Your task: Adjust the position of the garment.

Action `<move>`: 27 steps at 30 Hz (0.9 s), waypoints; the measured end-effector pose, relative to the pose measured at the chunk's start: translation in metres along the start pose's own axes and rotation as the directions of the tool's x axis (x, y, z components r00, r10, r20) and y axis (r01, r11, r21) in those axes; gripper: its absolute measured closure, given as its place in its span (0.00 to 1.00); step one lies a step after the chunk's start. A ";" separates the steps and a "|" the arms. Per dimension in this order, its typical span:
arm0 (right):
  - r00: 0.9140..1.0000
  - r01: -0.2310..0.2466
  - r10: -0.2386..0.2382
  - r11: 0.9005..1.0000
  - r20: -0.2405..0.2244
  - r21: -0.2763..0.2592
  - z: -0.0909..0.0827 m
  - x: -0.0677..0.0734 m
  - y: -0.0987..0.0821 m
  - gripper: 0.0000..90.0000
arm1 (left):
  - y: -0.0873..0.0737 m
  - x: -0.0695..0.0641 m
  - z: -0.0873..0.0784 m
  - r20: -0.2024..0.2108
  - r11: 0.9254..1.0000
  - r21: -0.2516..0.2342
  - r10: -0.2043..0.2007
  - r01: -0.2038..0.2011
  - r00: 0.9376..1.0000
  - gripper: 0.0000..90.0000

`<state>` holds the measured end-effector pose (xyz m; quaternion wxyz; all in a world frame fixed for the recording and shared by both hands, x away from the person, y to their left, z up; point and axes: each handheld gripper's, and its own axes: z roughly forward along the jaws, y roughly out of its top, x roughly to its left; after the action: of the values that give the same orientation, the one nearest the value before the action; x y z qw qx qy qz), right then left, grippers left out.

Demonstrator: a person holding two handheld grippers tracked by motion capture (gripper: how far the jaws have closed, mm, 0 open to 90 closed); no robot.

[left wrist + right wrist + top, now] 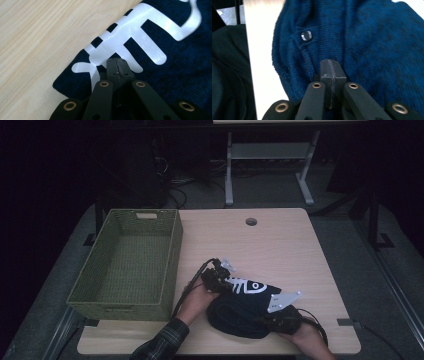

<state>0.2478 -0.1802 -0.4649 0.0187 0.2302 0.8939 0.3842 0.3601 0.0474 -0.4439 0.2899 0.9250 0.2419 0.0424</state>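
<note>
Near the desk's front edge, right of centre, lies the dark navy knitted garment with a white fish-skeleton print [245,302], bunched into a rounded heap; its long axis runs roughly from the desk's middle toward the front-right corner, print end up toward the centre; left gripper [223,282] sits at the heap's upper-left end, right by the print; in the left gripper view its jaws are pressed together over the edge of the white print [130,42], tips resting on the fabric; whether a fold is caught between them I can't tell; right gripper [280,316] sits at the heap's lower-right end near the front-right corner; right gripper view shows its jaws pressed together too, on plain knit just below a small dark round button [307,35]; again can't tell if cloth is pinched; so the hands bracket the garment at opposite ends of its long axis; the olive-green woven plastic basket [172,250] stands along the desk's left edge, apart from the garment, directly left of the left gripper; judgement: any move into the basket goes leftward, left hand is the nearer one and would lead, right hand has to carry its end across the whole heap.
</note>
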 end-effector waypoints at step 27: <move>0.980 -0.079 0.105 0.985 0.171 -0.156 -0.054 -0.011 -0.018 0.52 | -0.020 -0.007 -0.056 0.043 0.989 -0.083 -0.119 0.122 0.992 0.50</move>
<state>0.2392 -0.2323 -0.4416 0.0979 0.3029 0.8459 0.4279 0.3329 0.0872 -0.4082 0.3357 0.8961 0.2897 0.0176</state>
